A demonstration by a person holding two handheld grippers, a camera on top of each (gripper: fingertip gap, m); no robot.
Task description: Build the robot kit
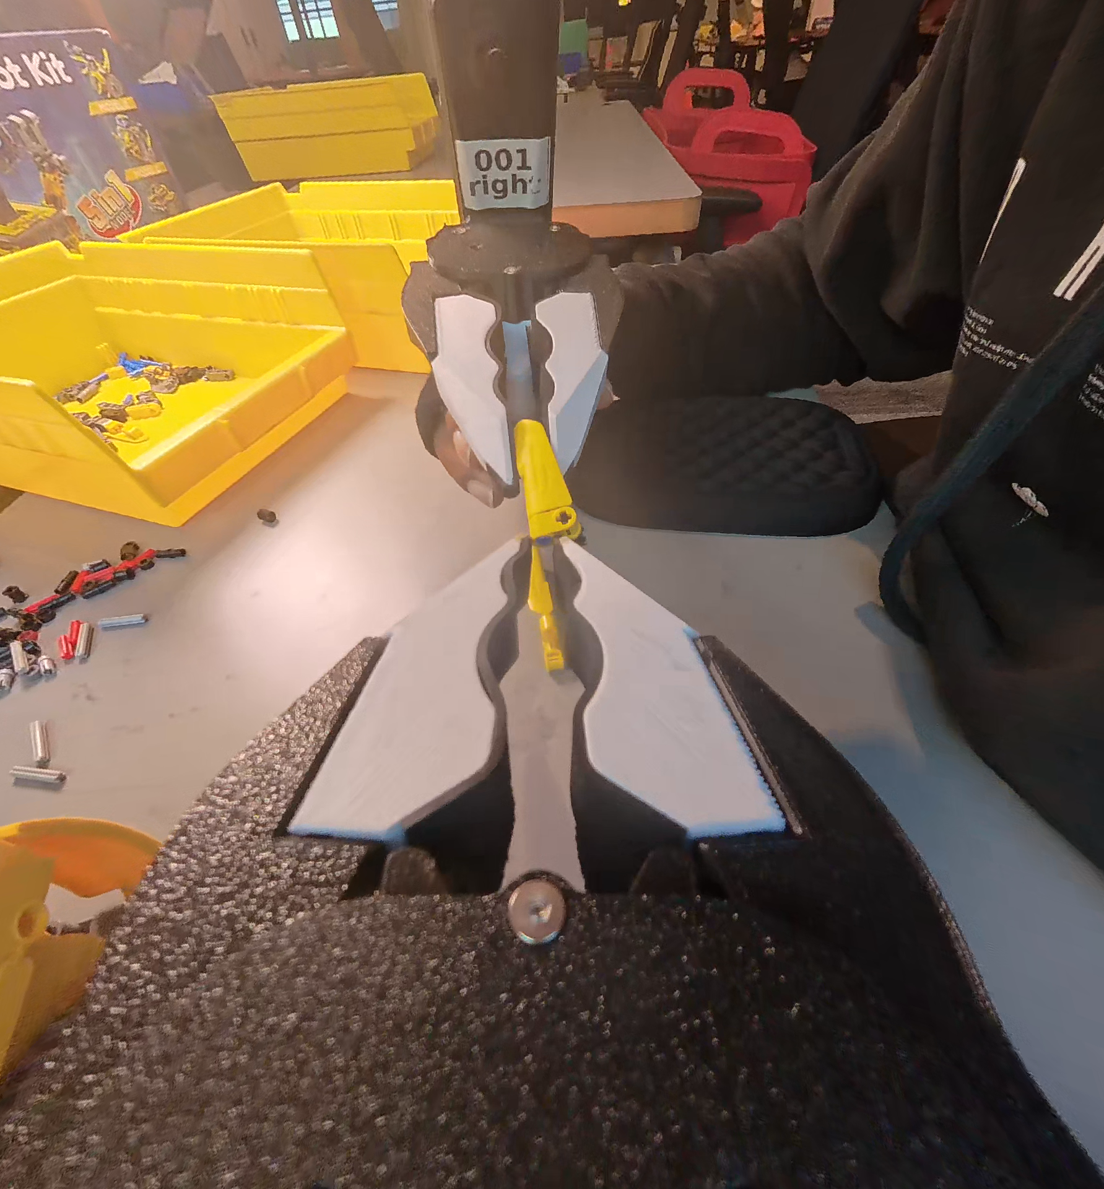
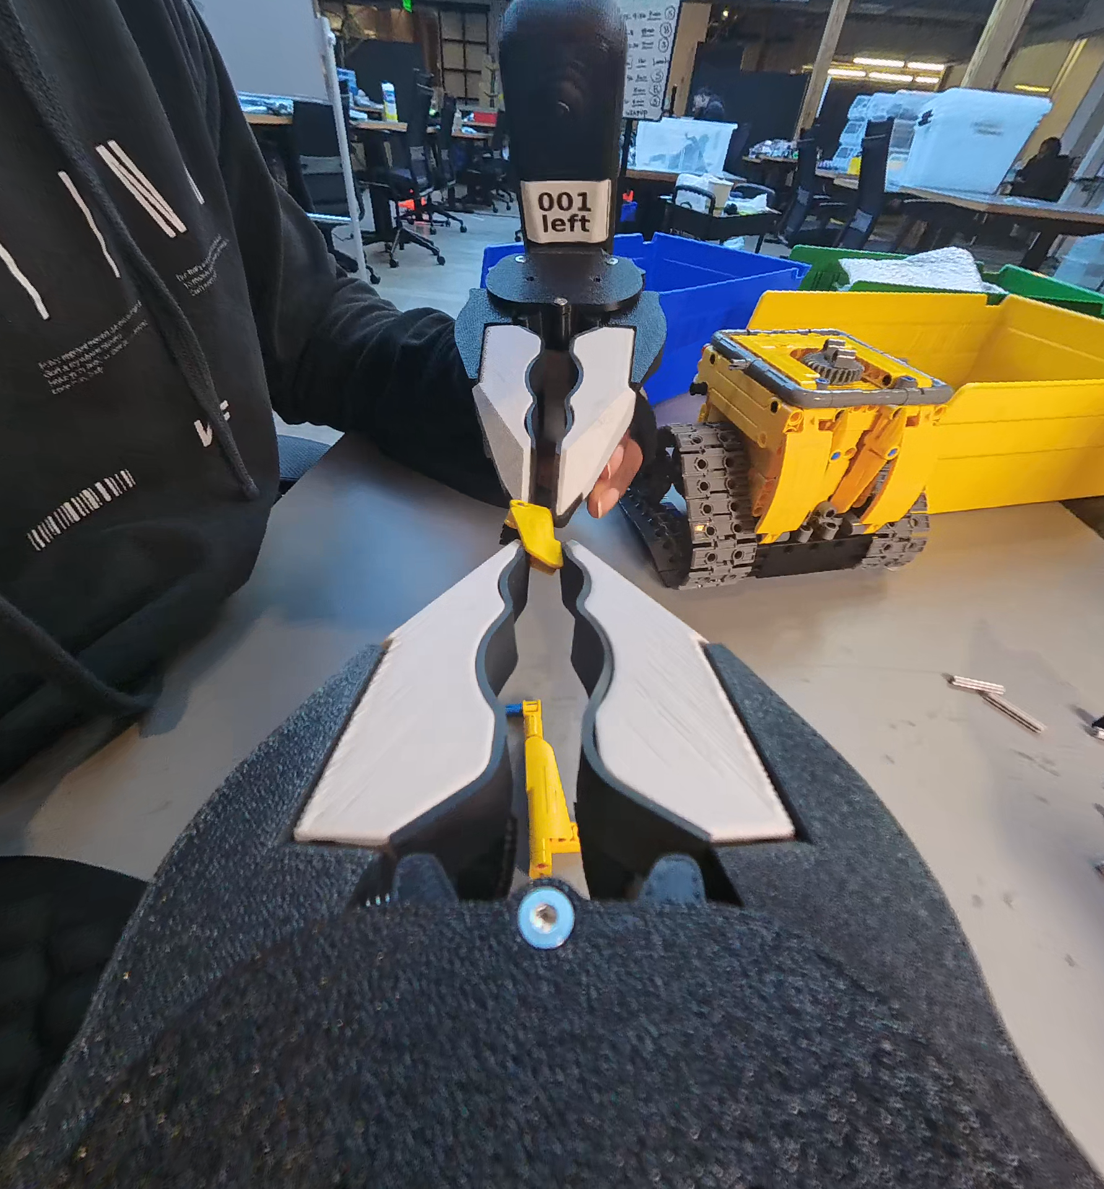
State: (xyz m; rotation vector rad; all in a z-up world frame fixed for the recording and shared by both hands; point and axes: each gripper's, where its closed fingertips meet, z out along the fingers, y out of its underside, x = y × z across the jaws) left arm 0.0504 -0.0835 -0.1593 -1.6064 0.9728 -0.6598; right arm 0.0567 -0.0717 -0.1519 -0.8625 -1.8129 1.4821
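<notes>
Left gripper [image 1: 546, 547]: closed on the near end of a yellow toy piece [image 1: 544, 479]; right gripper [image 2: 544, 556]: clamped on its far end, so the piece is held above the grey table [image 1: 317, 534], tips nearly touching; a yellow bin [image 1: 169, 450] and loose pins [image 1: 41, 617] lie left of the piece; a tracked yellow model [image 2: 813, 450] is seen beyond; a slip is judged likely if either grip twists.

even indoor light from ceiling strips, bright and a little warm. soft shadows lie on the grey tabletop [image 1: 317, 643]. strong wide-angle bending at the edges; the corners and far background blur, the centre stays sharp.
</notes>
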